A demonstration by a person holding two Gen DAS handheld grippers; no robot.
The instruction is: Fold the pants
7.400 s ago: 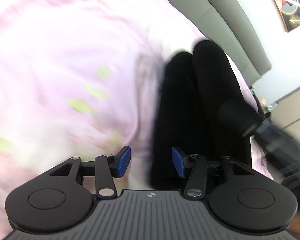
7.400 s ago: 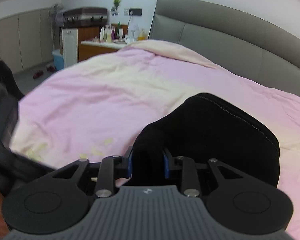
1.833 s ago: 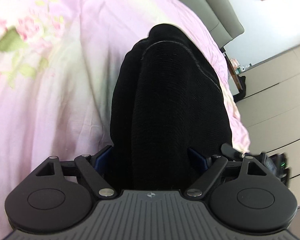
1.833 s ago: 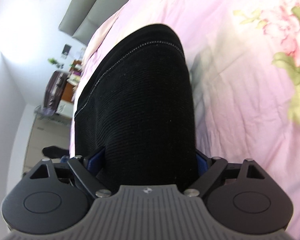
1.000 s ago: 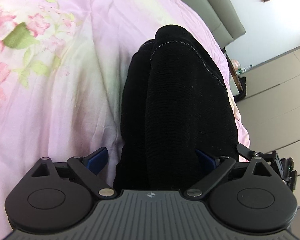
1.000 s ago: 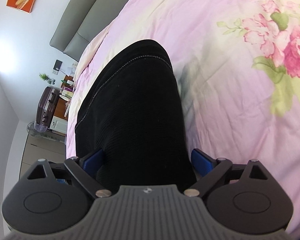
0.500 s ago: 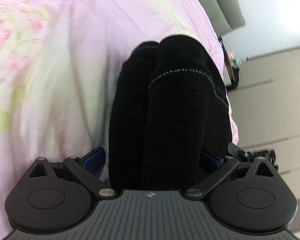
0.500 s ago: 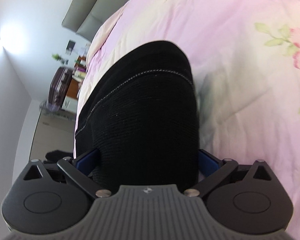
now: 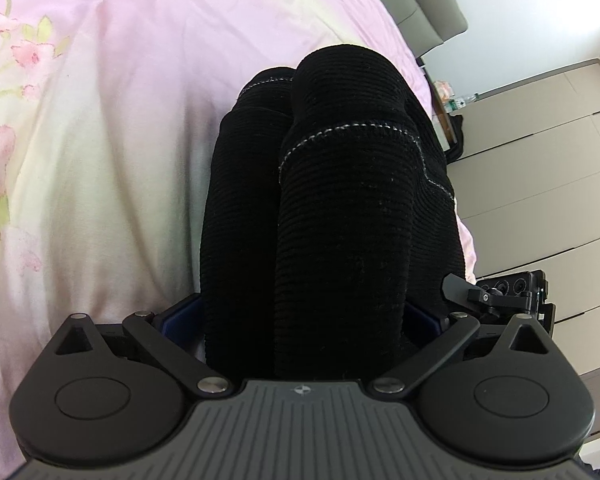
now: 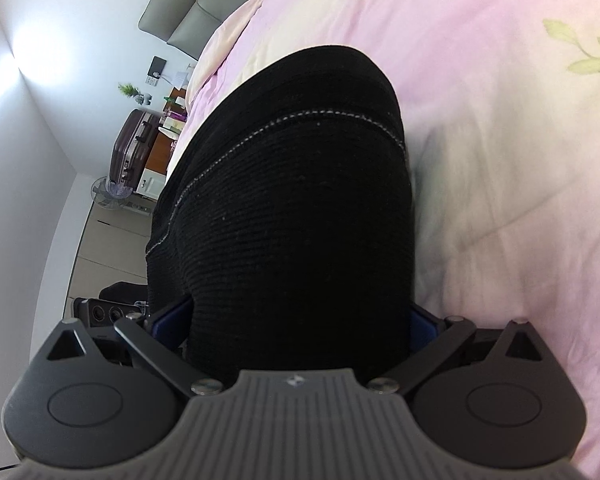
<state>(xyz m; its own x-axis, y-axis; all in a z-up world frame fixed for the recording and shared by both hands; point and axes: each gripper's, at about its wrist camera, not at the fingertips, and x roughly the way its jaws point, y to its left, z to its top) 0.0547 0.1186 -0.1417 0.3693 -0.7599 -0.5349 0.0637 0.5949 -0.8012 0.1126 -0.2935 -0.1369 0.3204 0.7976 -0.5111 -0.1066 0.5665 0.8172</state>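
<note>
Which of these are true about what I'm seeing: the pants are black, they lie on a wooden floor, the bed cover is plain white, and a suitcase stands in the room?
1. The pants are black. True.
2. They lie on a wooden floor. False: they rest on the bed cover.
3. The bed cover is plain white. False: it is pink and cream with a flower print.
4. A suitcase stands in the room. True: it shows beyond the bed in the right wrist view.
5. The pants lie flat in one layer. False: they are bundled into thick folds, with the bundle lying between the wide-spread fingers of the left gripper and the right gripper.
</note>
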